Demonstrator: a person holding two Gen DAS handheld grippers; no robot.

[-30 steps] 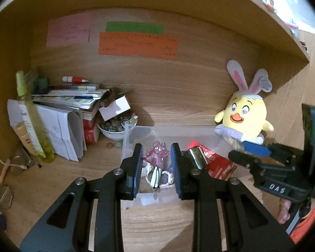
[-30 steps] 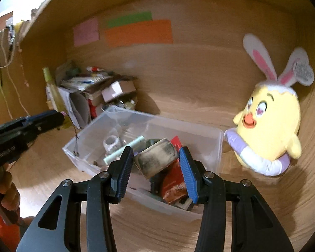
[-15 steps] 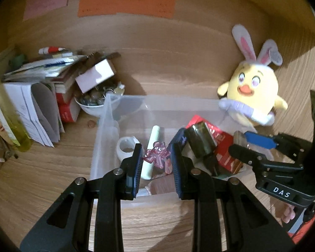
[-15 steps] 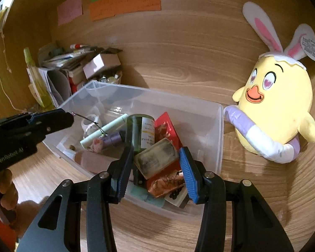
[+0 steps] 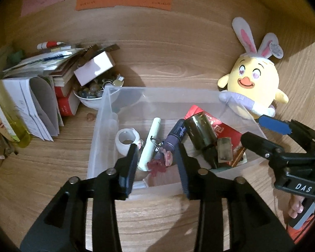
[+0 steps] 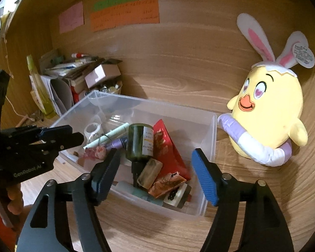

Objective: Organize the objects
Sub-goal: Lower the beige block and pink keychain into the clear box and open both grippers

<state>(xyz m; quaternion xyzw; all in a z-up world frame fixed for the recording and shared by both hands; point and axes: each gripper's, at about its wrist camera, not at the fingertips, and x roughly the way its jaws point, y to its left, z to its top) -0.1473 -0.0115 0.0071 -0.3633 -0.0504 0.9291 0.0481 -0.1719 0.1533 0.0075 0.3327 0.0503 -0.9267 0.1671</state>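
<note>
Setting: wooden desk nook with paper notes on the back wall; the clear plastic bin (image 5: 107, 126) on the desktop is my landmark for everything below.
Left jaws: my left gripper (image 5: 156, 157) has just been opening and stands part open over the bin's near wall, pads pressing on nothing.
Between them: the pink charm (image 5: 157, 166) with its wire loop lies loose inside the bin, beside the pale green tube (image 5: 151, 145) and purple tube (image 5: 176, 136).
Right jaws: my right gripper (image 6: 155, 168) has also just been opening, wide now, empty, above the bin's right end.
Below them: the small amber block (image 6: 150, 173) rests in the bin against the dark green bottle (image 6: 139, 145) and red packet (image 6: 168, 151).
Handling: the charm looks light and floppy (take the body, not the wire); the block seems stiff and smooth, best taken across its flat faces; the bottle is likely glass and heavier, so grip the barrel.
Outside the bin: plush chick (image 6: 266, 113) to its right, paper stack (image 5: 31, 96) and bowl (image 5: 90, 98) to its left.
</note>
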